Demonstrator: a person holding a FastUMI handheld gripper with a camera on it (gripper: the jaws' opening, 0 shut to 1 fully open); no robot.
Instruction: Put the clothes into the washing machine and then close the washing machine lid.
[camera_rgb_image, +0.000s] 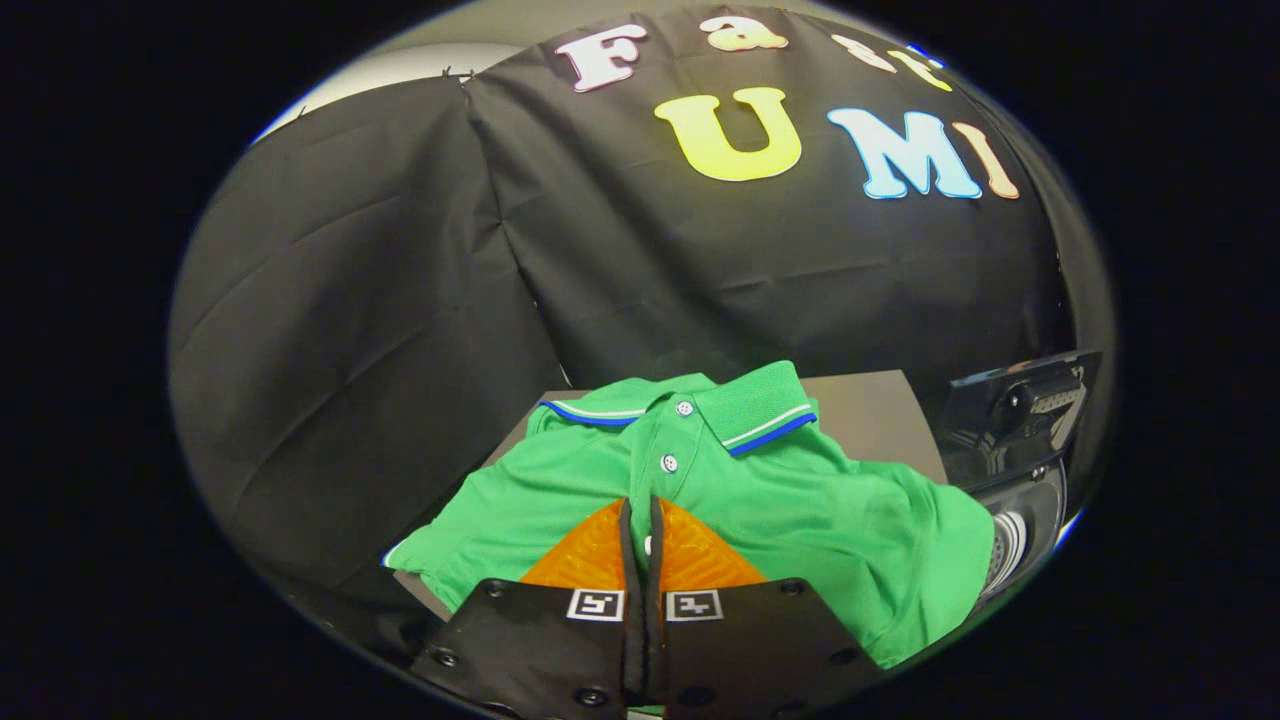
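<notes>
A green polo shirt (800, 510) with a blue-and-white trimmed collar lies spread on a grey table (870, 410), buttons facing up. My gripper (640, 520) is down on the shirt's front just below the collar. Its fingers stand almost together, and a thin strip of the buttoned placket is pinched between them. To the right of the shirt is the washing machine (1030, 520), its dark lid (1010, 410) raised and its drum opening (1008, 545) showing beneath. One side of the shirt reaches close to that opening.
Black cloth walls close off the space behind and to the left of the table. The table's left corner (420, 590) sticks out from under the shirt's sleeve.
</notes>
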